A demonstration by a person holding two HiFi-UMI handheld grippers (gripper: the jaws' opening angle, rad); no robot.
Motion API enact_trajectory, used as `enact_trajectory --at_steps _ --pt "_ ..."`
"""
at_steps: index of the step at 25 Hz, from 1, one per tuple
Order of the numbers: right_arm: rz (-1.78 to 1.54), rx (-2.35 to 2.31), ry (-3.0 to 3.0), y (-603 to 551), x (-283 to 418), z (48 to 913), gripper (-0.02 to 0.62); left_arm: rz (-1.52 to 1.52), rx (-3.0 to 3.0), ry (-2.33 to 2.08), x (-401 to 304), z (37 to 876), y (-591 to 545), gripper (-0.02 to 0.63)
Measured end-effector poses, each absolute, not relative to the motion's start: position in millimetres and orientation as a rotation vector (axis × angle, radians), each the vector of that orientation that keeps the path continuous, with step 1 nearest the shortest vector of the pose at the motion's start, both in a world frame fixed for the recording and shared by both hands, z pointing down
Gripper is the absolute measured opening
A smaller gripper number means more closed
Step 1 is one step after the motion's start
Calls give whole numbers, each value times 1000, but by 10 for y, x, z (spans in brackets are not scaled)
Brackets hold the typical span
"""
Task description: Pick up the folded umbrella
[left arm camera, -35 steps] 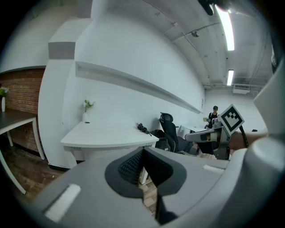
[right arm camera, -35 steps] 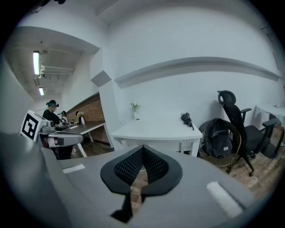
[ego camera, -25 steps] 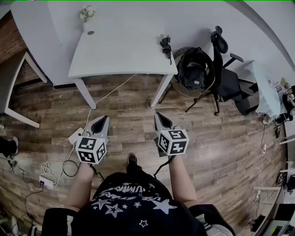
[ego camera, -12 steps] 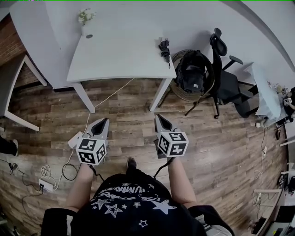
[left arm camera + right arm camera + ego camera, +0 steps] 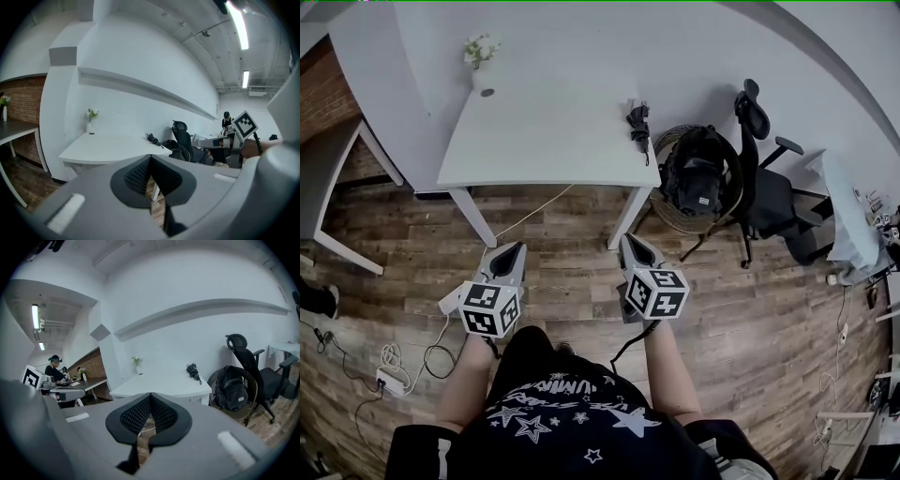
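Note:
A black folded umbrella [image 5: 637, 122] lies near the right edge of the white table [image 5: 546, 131]; it also shows as the umbrella [image 5: 152, 139] in the left gripper view and the umbrella [image 5: 192, 371] in the right gripper view. My left gripper [image 5: 514, 251] and right gripper [image 5: 628, 244] hover over the wooden floor in front of the table, well short of the umbrella. Both point toward the table. The jaws of each are shut with nothing between them, as the left gripper [image 5: 150, 159] and right gripper [image 5: 151, 397] show in their own views.
A small vase of flowers [image 5: 479, 56] stands at the table's far left corner. A black backpack [image 5: 694, 169] sits in a basket beside an office chair [image 5: 769, 178] right of the table. A cable and power strip [image 5: 389, 375] lie on the floor at left. Another desk [image 5: 323, 178] is far left.
Both grippers have moved forward toward the table together with the person. The table and umbrella sit a little closer in view. The jaws stayed shut.

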State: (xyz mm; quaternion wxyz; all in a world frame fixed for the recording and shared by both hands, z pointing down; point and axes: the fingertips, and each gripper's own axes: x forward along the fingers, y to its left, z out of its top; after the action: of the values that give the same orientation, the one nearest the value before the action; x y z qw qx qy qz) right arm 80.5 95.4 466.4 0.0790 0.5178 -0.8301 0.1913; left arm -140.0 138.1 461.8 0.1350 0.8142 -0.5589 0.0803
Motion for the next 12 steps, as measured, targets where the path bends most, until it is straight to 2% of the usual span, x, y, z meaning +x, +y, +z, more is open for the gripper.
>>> enact_trajectory --at_steps 12 --pt "619 1577 -2439 367 851 4836 17 242 2358 -1565 -1315 4757 713 3"
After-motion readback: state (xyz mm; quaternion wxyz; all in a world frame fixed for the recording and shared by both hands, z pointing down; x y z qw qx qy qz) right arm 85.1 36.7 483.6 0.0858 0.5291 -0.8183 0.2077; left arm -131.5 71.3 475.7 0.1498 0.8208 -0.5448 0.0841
